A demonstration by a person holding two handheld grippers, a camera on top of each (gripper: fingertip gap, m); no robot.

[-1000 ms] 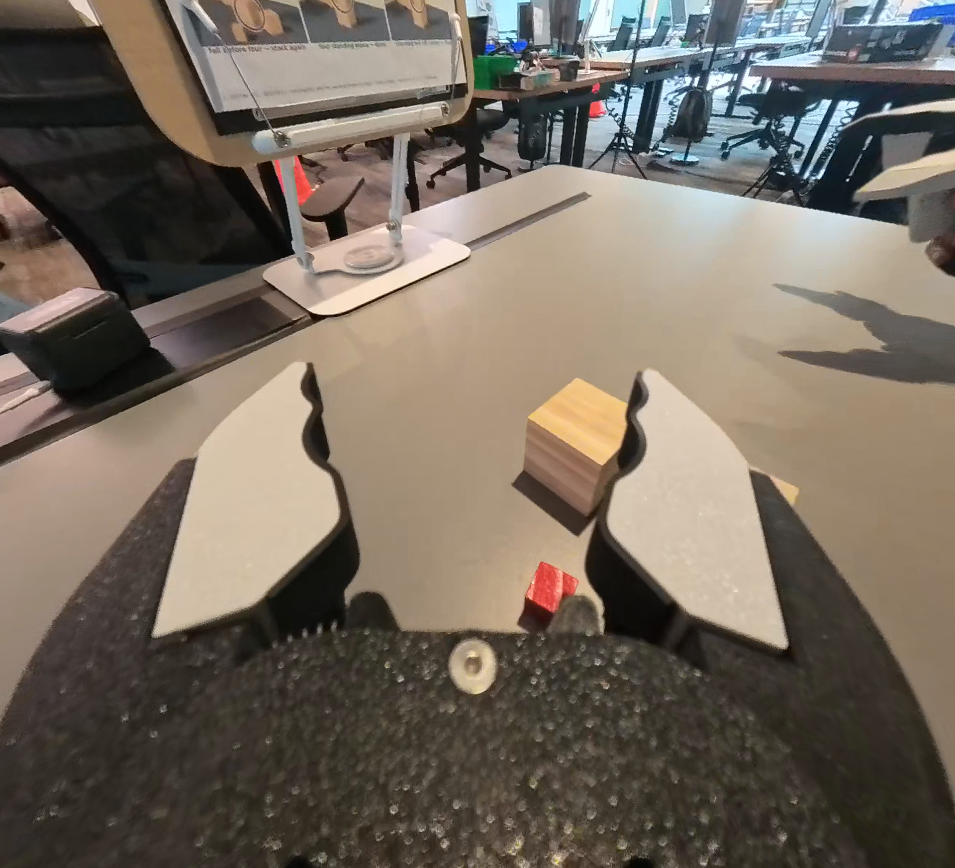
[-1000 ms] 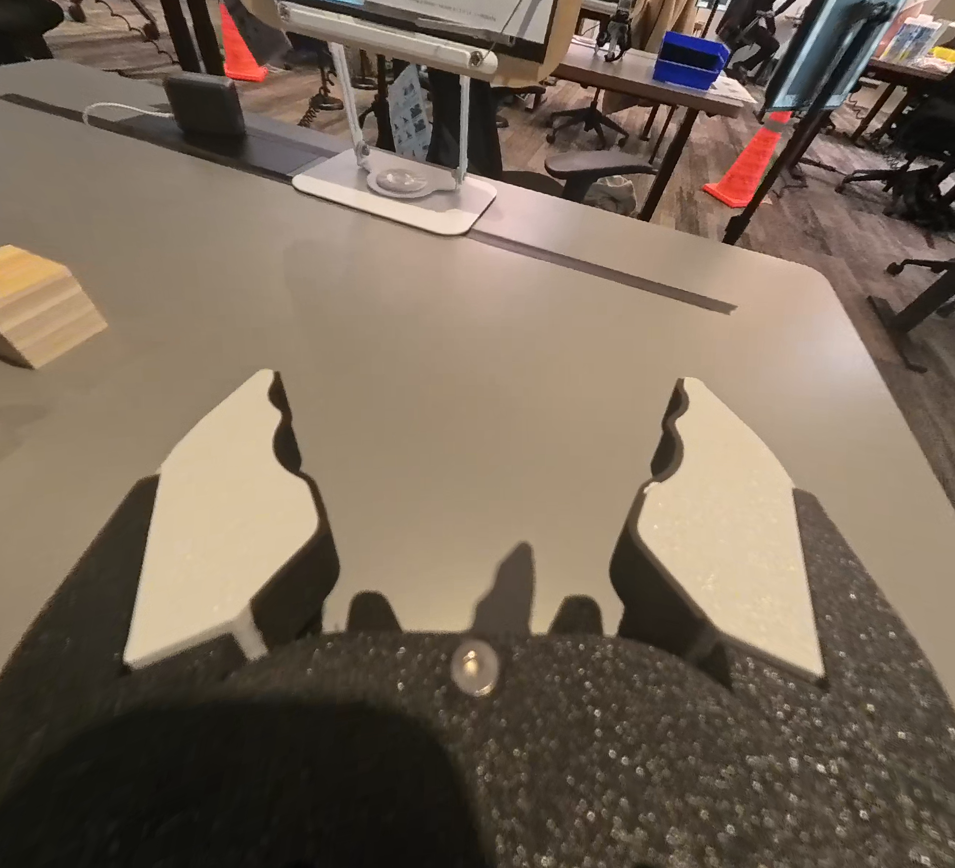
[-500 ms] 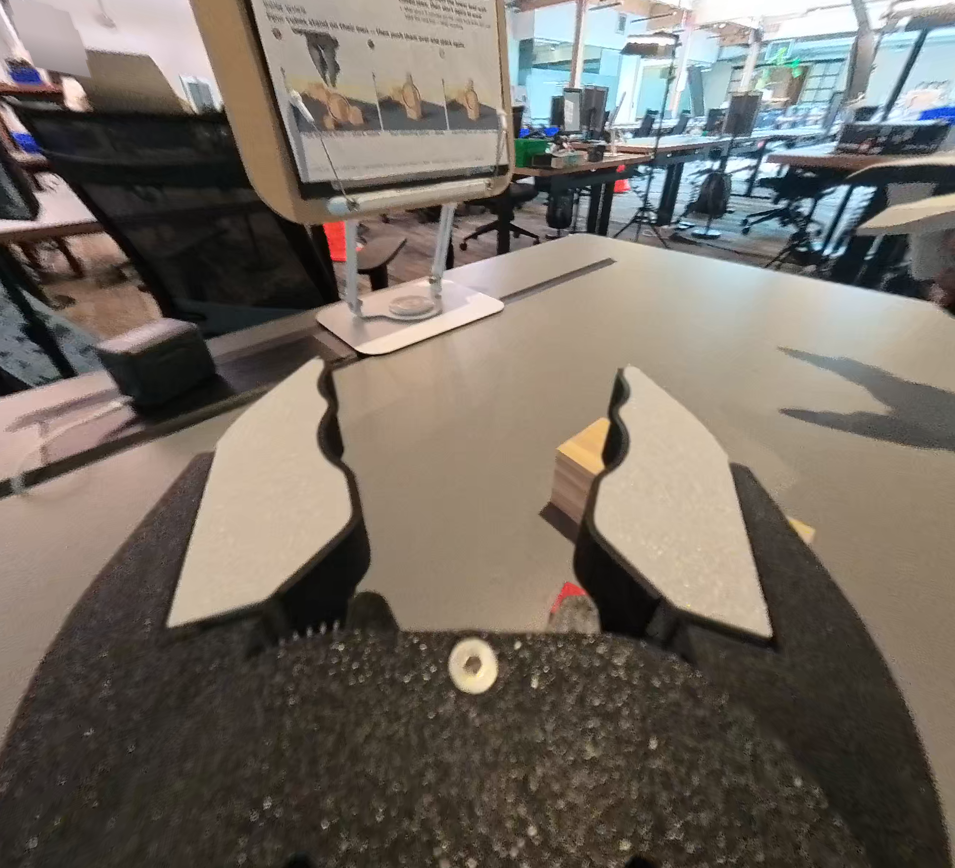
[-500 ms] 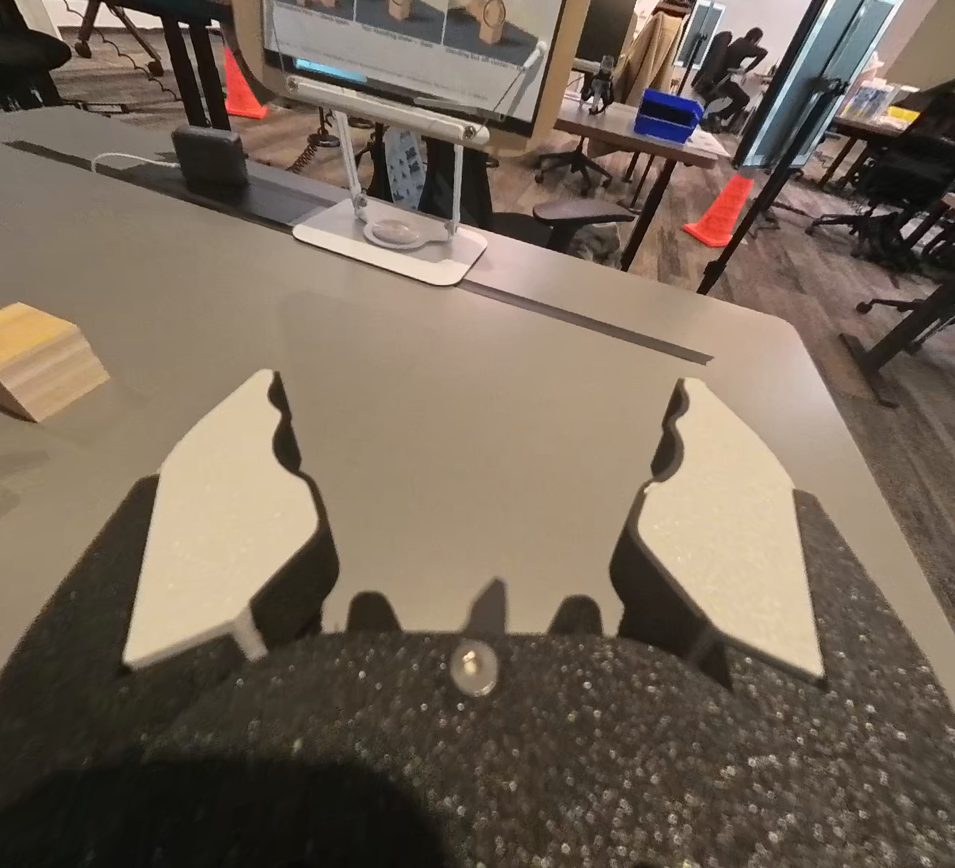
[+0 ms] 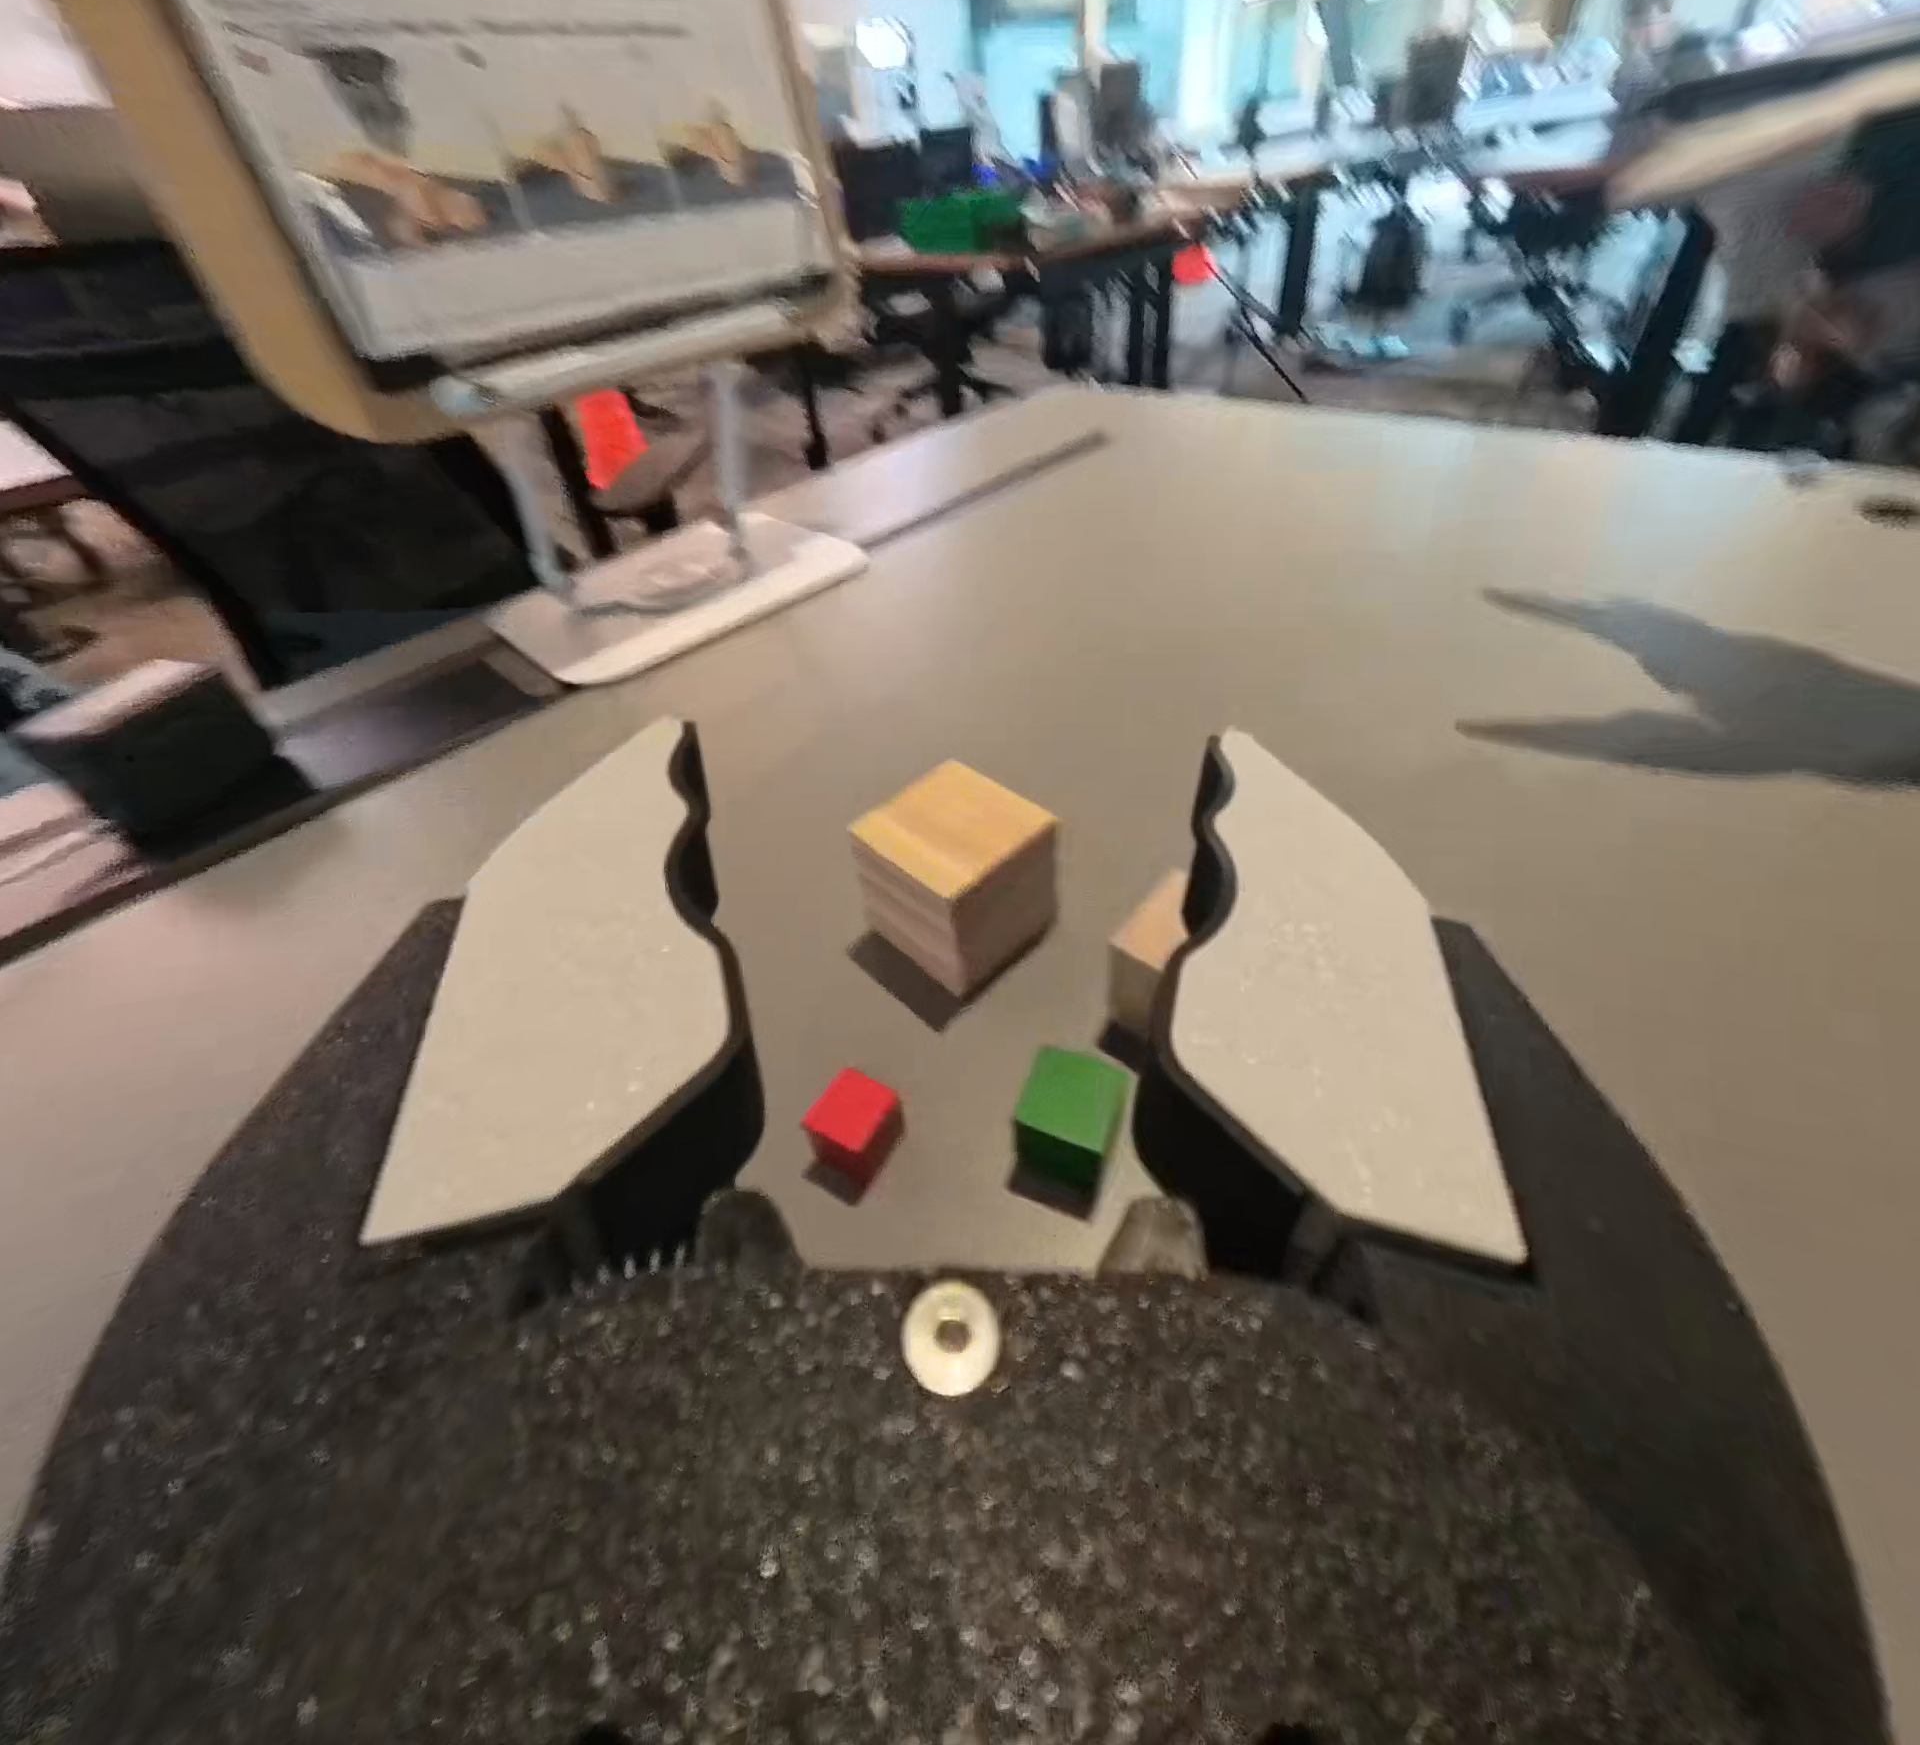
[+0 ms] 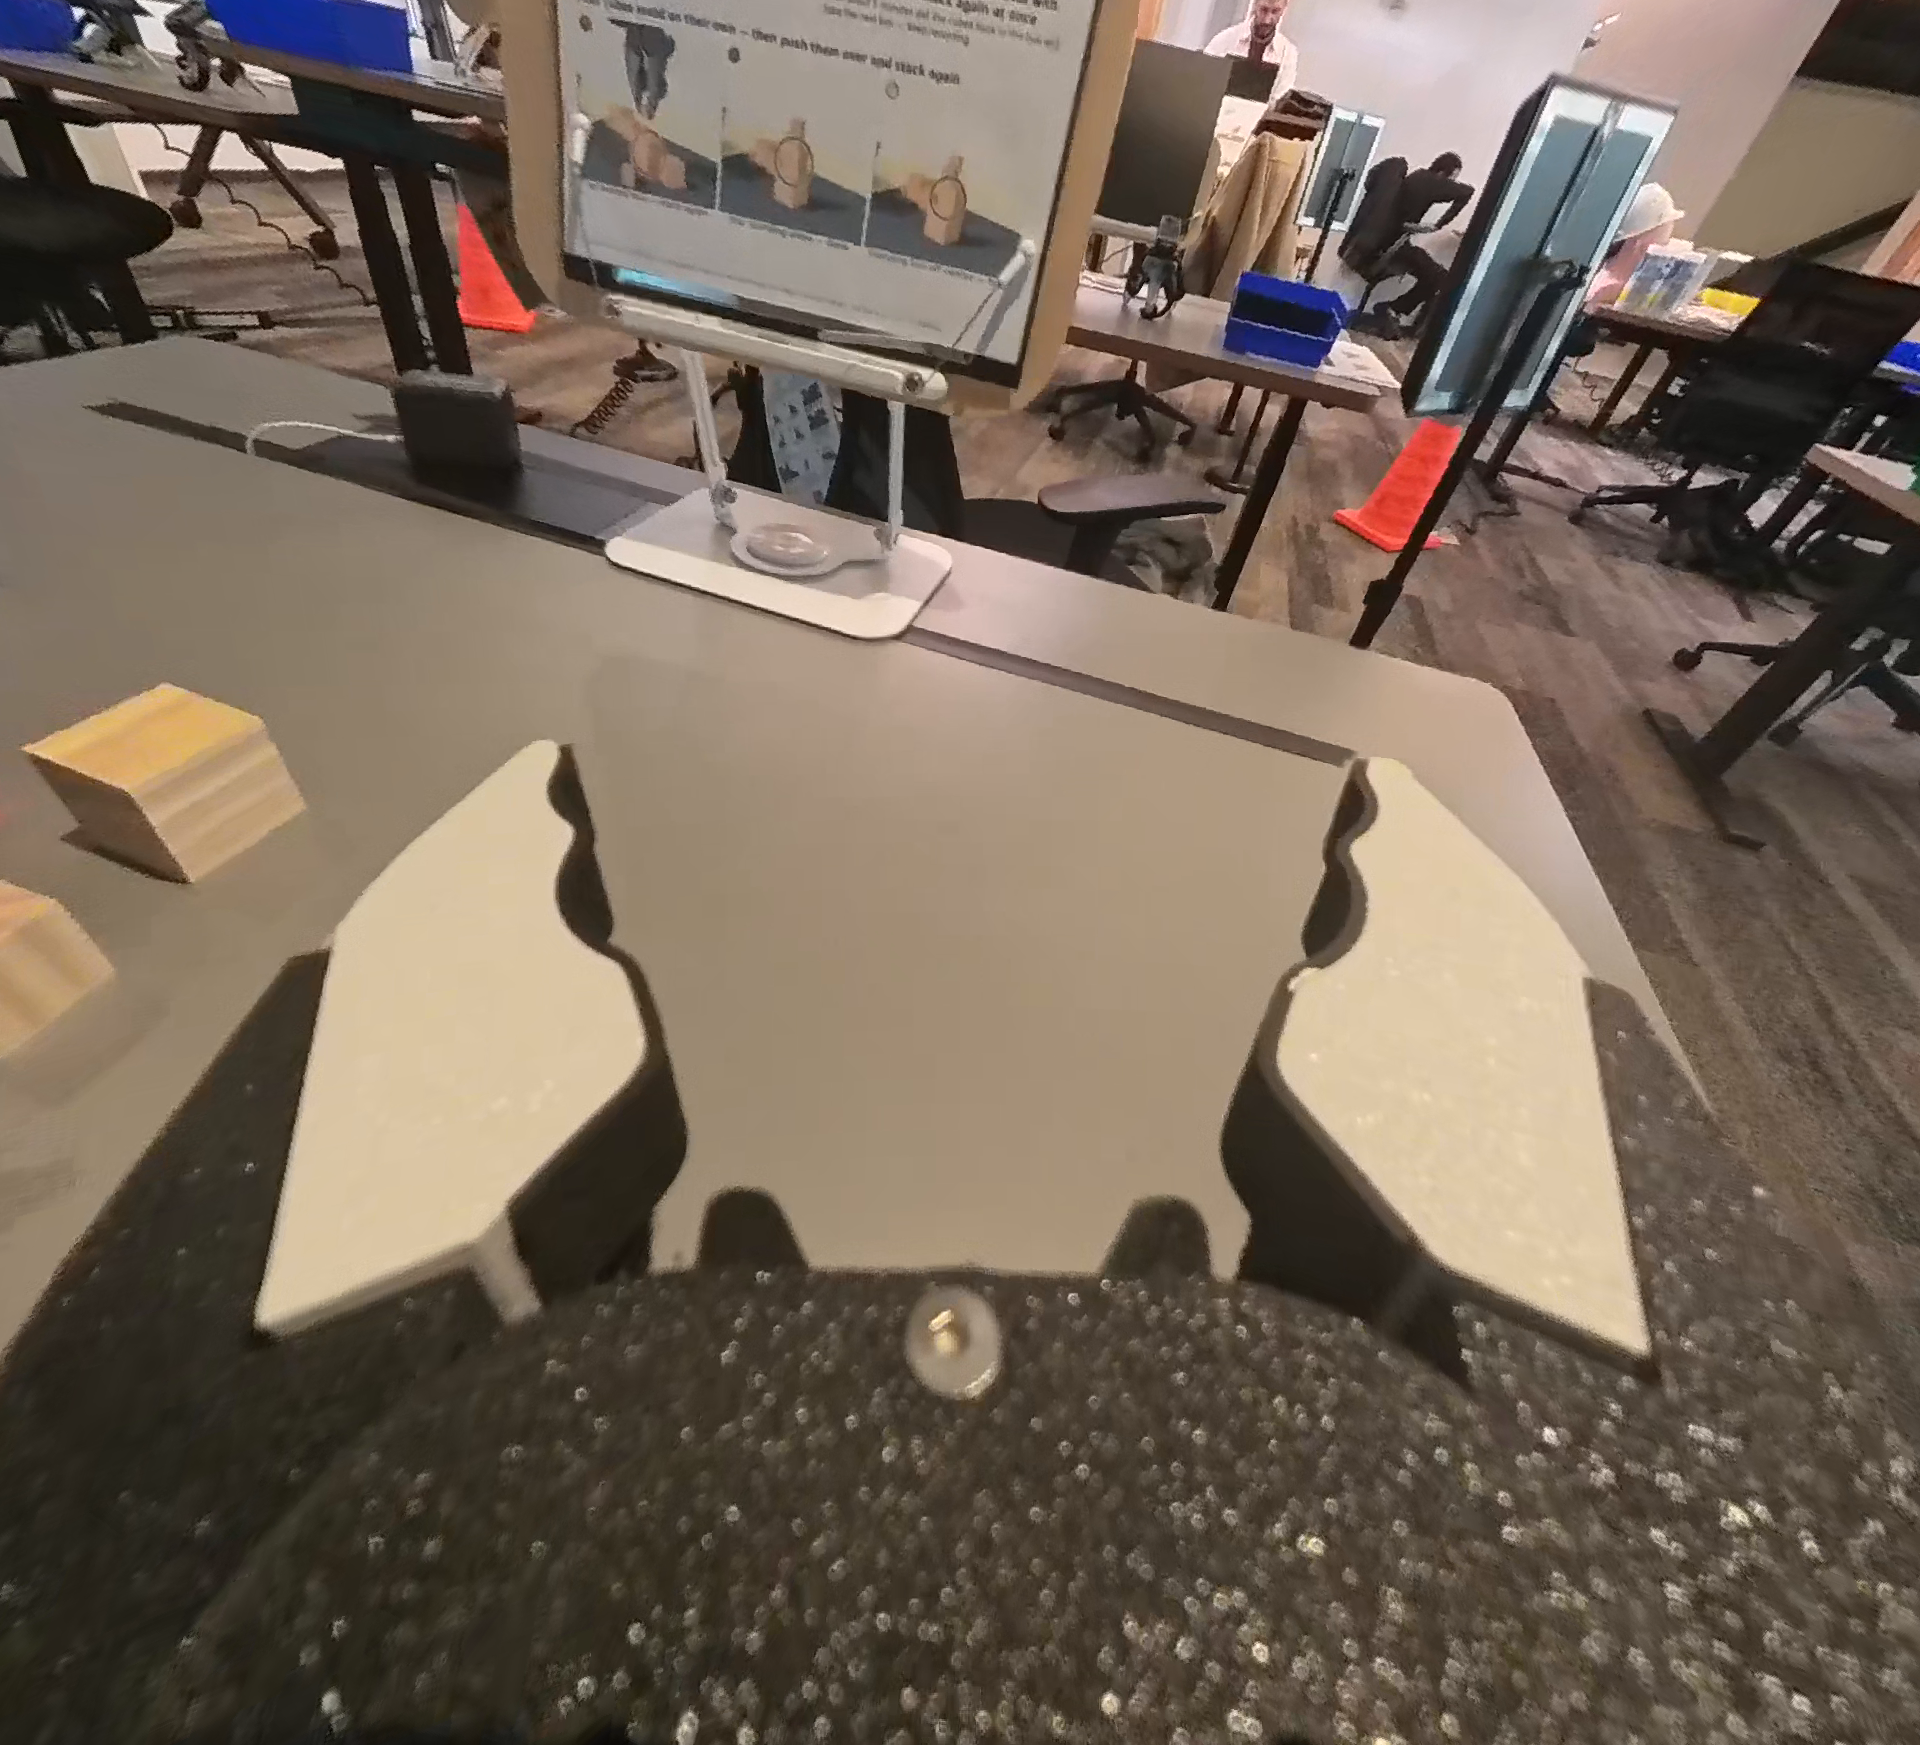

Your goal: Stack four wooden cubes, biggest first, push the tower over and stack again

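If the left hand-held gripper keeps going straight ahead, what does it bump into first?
Probably the big wooden cube. It sits centred between the open fingers of the left hand-held gripper. The red cube and green cube lie nearer but lower, so depending on height it may pass over them.

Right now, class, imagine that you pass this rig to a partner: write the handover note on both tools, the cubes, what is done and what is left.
Left tool: open, empty, above the cubes.
Right tool: open, empty, over bare table, cubes off to its left.
Cubes: all four lie apart on the table, none stacked. Big wooden cube is farthest; smaller wooden cube is partly hidden behind the left tool's right finger; green cube and red cube are nearest.
Done: nothing stands.
Left: build the tower on the big wooden cube, push it over, stack again.
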